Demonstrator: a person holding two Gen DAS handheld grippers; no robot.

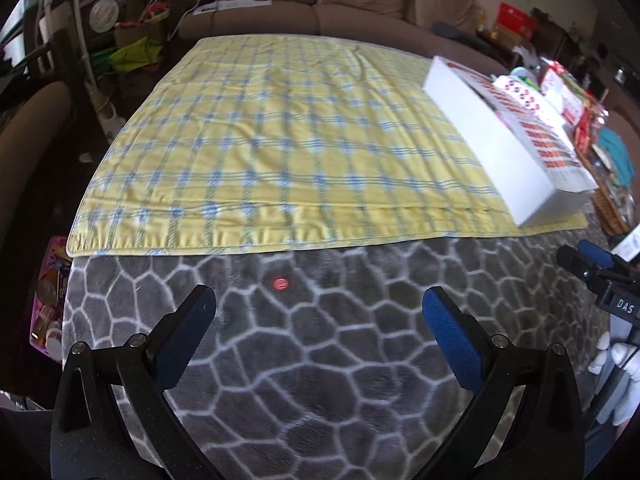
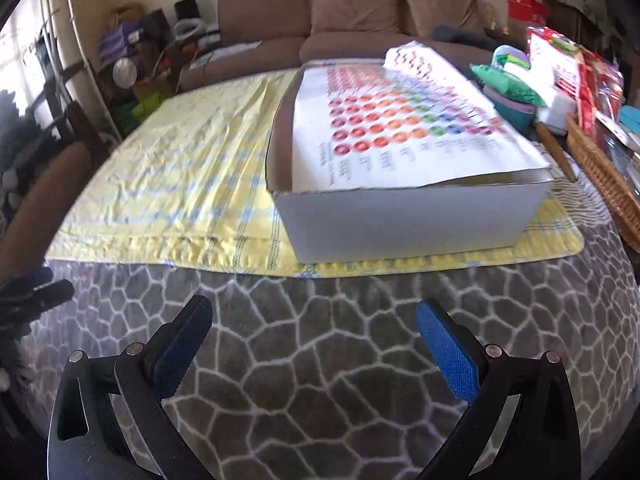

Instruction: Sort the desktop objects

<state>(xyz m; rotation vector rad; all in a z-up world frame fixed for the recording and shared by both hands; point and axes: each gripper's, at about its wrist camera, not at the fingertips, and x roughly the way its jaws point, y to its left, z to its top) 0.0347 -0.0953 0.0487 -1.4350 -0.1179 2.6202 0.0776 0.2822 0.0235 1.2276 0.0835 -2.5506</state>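
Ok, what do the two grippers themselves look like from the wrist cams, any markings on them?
Both match: the left gripper and right gripper have black angular arms with silver round pivot bolts, each ending in two flat fingers faced with blue textured pads. Seen from the left wrist view, the right gripper's black body carries white letters "DAS". A white glove shows beside it. No cables visible.

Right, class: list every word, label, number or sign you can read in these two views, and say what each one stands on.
"DAS": white letters on the black body of the right gripper, seen in the left wrist view.
Print under the coloured dots on the white sheet in the white cardboard box: too blurred to read.
Red packets beside the wicker basket: too blurred to read.
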